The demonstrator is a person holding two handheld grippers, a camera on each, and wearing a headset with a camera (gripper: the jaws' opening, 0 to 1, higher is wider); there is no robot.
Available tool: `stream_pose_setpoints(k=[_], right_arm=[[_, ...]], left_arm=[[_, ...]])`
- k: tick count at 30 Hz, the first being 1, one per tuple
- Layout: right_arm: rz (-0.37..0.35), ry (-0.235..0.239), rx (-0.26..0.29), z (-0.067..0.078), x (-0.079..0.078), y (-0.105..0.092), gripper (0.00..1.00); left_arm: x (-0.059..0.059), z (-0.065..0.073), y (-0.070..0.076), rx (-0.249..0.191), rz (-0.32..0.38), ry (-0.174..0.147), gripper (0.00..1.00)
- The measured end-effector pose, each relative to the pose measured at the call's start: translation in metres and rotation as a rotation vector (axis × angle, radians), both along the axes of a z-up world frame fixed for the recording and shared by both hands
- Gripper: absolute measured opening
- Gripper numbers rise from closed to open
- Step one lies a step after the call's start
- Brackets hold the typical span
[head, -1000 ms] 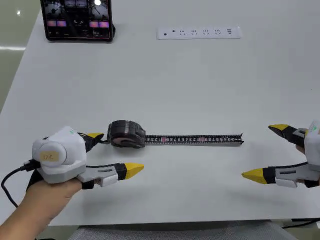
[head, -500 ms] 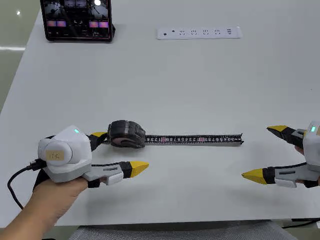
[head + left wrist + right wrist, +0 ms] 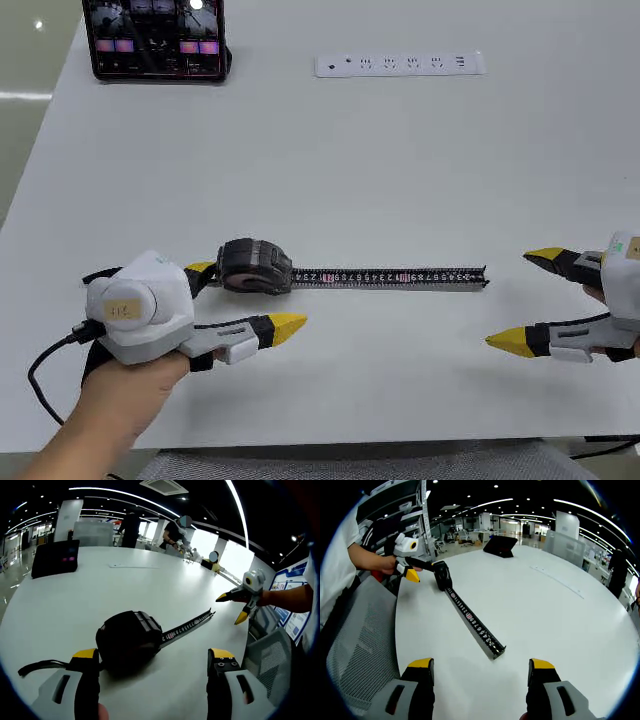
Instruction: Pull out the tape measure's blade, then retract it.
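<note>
- The tape measure's case (image 3: 254, 267) is seen lying on the white table (image 3: 400, 150), with its blade (image 3: 390, 278) drawn out flat toward the right.
- The left gripper (image 3: 246, 296) is held with its jaws spread wide; the case sits between them, closer to the far jaw, and is not clamped.
- The right gripper (image 3: 525, 298) is also held with jaws apart, just past the blade's hooked end and clear of it.
- A power strip (image 3: 398, 65) and a tablet (image 3: 155, 40) are set at the table's far side.

A white worktop (image 3: 400, 180) carries a dark tablet (image 3: 155, 38) standing at its far left corner (screen lit with coloured tiles) and a white power strip (image 3: 398, 65) well apart to its right. A grey mesh chair (image 3: 350, 465) meets the near edge.
</note>
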State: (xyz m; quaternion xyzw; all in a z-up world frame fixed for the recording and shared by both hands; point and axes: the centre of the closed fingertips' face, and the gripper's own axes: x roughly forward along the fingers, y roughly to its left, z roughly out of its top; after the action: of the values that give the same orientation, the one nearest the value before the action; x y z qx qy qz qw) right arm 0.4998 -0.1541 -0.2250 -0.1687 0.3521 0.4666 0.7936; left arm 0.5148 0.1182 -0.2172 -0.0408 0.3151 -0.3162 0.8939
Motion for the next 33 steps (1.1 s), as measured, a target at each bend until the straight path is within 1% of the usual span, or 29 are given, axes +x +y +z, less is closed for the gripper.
stream_pose_setpoints(k=[1,3,4,6,9,10,13,16,17,19,24,26,27,28,29,32,33], right_arm=[[0.007,0.003,-0.002,0.0,0.001,0.001,0.73],[0.021,0.005,-0.009,-0.001,0.003,0.002,0.71],[0.031,0.008,-0.013,-0.002,0.004,0.002,0.7],[0.042,0.012,-0.02,-0.003,0.006,0.001,0.69],[0.064,0.02,-0.029,-0.005,0.009,0.001,0.65],[0.067,0.019,-0.032,-0.005,0.01,0.0,0.65],[0.08,0.021,-0.038,-0.006,0.013,0.0,0.63],[0.089,0.023,-0.041,-0.007,0.016,0.0,0.62],[0.094,0.021,-0.043,-0.007,0.017,-0.001,0.61],[0.1,0.02,-0.041,-0.008,0.02,0.0,0.59],[0.12,0.024,-0.049,-0.012,0.024,0.0,0.56],[0.125,0.027,-0.052,-0.013,0.025,0.0,0.55],[0.13,0.029,-0.055,-0.014,0.025,0.0,0.54],[0.133,0.03,-0.056,-0.014,0.025,0.0,0.53],[0.138,0.034,-0.054,-0.015,0.026,0.0,0.52],[0.159,0.038,-0.059,-0.016,0.027,0.001,0.47],[0.16,0.043,-0.056,-0.016,0.027,0.001,0.46]], left_arm=[[0.001,-0.001,0.0,0.009,0.007,-0.002,0.86],[0.002,-0.001,-0.001,0.012,0.019,-0.002,0.86],[0.003,-0.002,0.001,0.017,0.031,-0.002,0.86],[0.004,-0.002,0.001,0.009,0.044,-0.002,0.87],[0.006,-0.002,0.001,0.01,0.068,-0.01,0.86],[0.007,-0.002,0.001,0.005,0.071,-0.007,0.87],[0.009,-0.003,0.003,0.011,0.09,-0.003,0.84],[0.011,-0.002,0.003,-0.007,0.123,-0.002,0.83],[0.011,-0.002,0.002,-0.009,0.124,-0.002,0.83],[0.011,-0.003,0.002,-0.002,0.134,-0.006,0.83],[0.016,-0.003,0.003,-0.016,0.189,-0.003,0.82],[0.017,-0.004,0.003,-0.006,0.199,-0.004,0.81],[0.018,-0.003,0.002,-0.023,0.218,0.002,0.82],[0.018,-0.003,0.002,-0.015,0.223,0.003,0.82],[0.018,-0.004,0.0,0.004,0.217,0.004,0.82],[0.02,-0.005,0.002,0.0,0.244,0.004,0.82],[0.021,-0.006,0.002,0.008,0.249,0.004,0.81]])
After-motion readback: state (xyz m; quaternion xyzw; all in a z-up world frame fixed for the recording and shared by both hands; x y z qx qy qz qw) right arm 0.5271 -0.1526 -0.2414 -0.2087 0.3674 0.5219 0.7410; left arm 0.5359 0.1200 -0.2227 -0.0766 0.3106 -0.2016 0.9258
